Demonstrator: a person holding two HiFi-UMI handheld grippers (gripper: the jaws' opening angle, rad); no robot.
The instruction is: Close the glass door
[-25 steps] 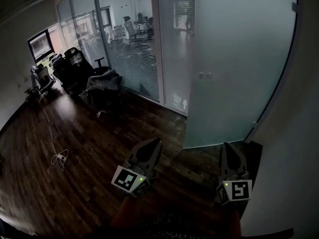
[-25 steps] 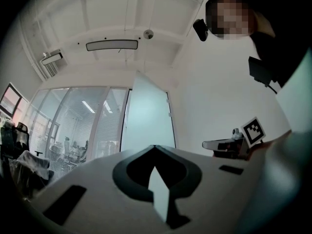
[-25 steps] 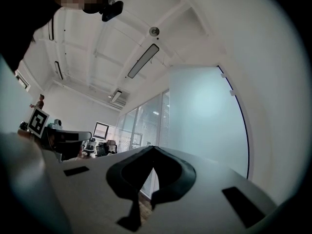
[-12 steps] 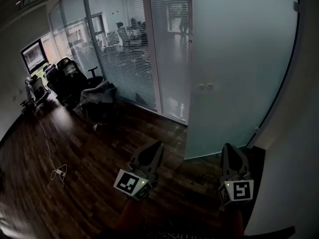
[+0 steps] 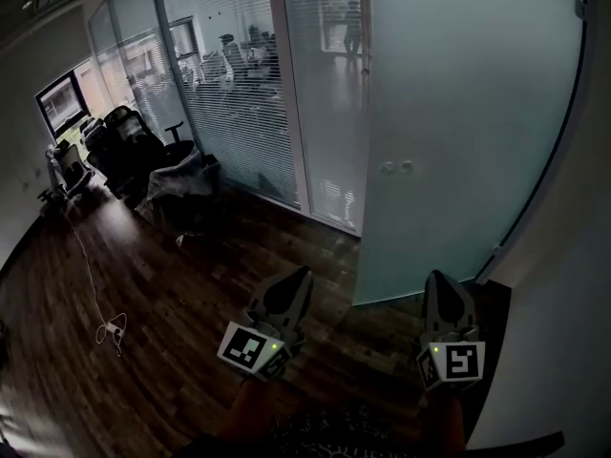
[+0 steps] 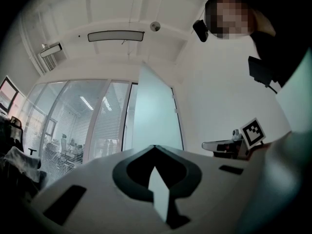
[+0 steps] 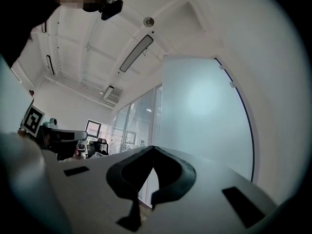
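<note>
The frosted glass door (image 5: 458,132) stands ajar ahead of me, its free edge toward the blind-covered partition and two small round handle fittings (image 5: 396,168) at mid height. It also shows in the left gripper view as the glass door (image 6: 153,116) and in the right gripper view as the glass door (image 7: 200,111). My left gripper (image 5: 291,280) is low in the head view, short of the door's bottom edge, shut and holding nothing. The right gripper (image 5: 441,280) is beside it in front of the door panel, also shut and holding nothing. Neither touches the door.
A glass partition with blinds (image 5: 239,93) runs off to the left. Office chairs (image 5: 129,146) and a monitor (image 5: 57,103) stand at the far left. A cable (image 5: 110,327) lies on the dark wooden floor. A white wall (image 5: 563,284) is close on my right.
The door and partition have drawn a little nearer in the head view as both grippers moved toward them. Both sets of jaws look the same.
</note>
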